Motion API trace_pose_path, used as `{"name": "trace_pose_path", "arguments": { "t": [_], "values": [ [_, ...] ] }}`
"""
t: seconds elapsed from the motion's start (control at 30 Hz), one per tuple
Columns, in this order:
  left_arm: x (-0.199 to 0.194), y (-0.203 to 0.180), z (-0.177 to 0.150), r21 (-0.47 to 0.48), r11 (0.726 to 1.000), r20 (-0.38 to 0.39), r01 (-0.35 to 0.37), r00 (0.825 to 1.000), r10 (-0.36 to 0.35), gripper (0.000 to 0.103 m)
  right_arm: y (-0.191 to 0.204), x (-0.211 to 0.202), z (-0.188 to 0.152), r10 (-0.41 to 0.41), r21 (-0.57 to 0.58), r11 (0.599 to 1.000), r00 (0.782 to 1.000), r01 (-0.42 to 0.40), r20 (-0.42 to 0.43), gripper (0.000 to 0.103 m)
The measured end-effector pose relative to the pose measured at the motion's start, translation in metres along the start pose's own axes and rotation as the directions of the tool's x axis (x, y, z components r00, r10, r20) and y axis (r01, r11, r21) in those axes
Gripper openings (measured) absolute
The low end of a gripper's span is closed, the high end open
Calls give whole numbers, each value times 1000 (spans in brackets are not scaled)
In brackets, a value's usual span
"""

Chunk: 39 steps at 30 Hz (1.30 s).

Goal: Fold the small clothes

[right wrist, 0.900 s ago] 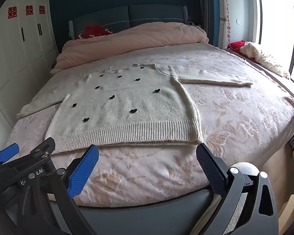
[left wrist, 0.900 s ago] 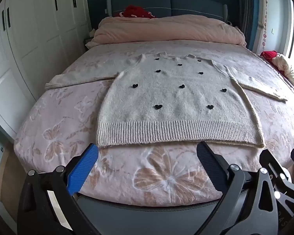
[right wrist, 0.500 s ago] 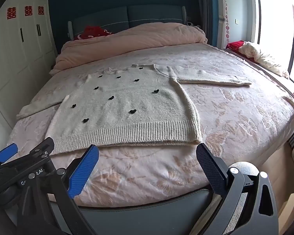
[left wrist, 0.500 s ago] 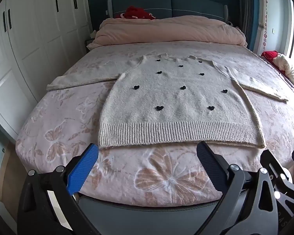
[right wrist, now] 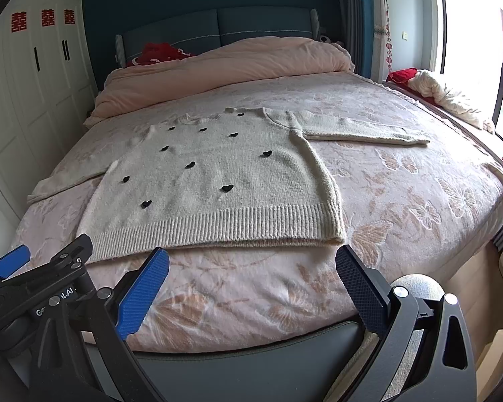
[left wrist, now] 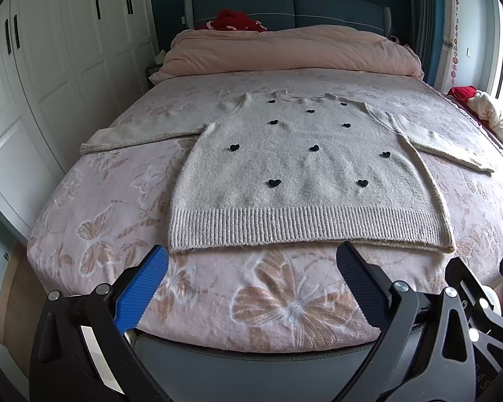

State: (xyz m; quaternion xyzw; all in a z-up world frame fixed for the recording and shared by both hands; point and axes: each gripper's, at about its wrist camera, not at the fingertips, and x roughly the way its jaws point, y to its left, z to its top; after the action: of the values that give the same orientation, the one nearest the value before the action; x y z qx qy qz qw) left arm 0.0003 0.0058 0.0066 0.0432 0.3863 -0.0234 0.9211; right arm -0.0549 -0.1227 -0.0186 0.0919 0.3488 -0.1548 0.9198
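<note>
my left jaws (left wrist: 251, 281) stand wide apart with nothing between them, held over the foot of the bed just short of the ribbed hem. my right jaws (right wrist: 251, 283) are spread the same way and empty too, off the hem's right corner; the left tool shows at the lower left of the right view, so the two sit close side by side.

past the fingertips lies the sweater (left wrist: 305, 174) — cream knit with small black hearts, face up and flat on the butterfly-print bedspread (left wrist: 124, 207), hem toward me and neckline toward the headboard. its left sleeve (left wrist: 141, 134) runs out toward the wardrobe side, and its right sleeve (right wrist: 362, 130) reaches toward the window side. both sleeves lie fully extended, so i judge no fold has been started.

to do this step well, i would take each sleeve near the cuff, pinching only the knit and not the bedspread beneath, and lay it across the chest so the body becomes a neat rectangle. the knit looks thick and soft, so a shallow bite may slip and a deep one may drag the whole garment — i would lift a little before carrying. after that the hem corners want an even grip from both sides, so the fold toward the neckline lands square.

a pink duvet (left wrist: 291, 50) is heaped at the far end, well apart from the work.
</note>
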Motion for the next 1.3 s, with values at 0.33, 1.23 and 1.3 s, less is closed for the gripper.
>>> {"name": "trace_pose_path", "arguments": {
  "t": [0.33,1.23,1.3],
  "values": [
    [2,-1,-1,1,1000,0,-2,1000,2,98,-1,0,-2,-3,3,1000,1000,3,-1,98],
    [4,-1,-3,2,1000,-2,-13,1000,13,98,0,3,-3,-4,4,1000,1000,4,-10,98],
    [4,-1,-3,3,1000,-1,-13,1000,13,98,0,3,-3,-4,4,1000,1000,4,-10,98]
  ]
}}
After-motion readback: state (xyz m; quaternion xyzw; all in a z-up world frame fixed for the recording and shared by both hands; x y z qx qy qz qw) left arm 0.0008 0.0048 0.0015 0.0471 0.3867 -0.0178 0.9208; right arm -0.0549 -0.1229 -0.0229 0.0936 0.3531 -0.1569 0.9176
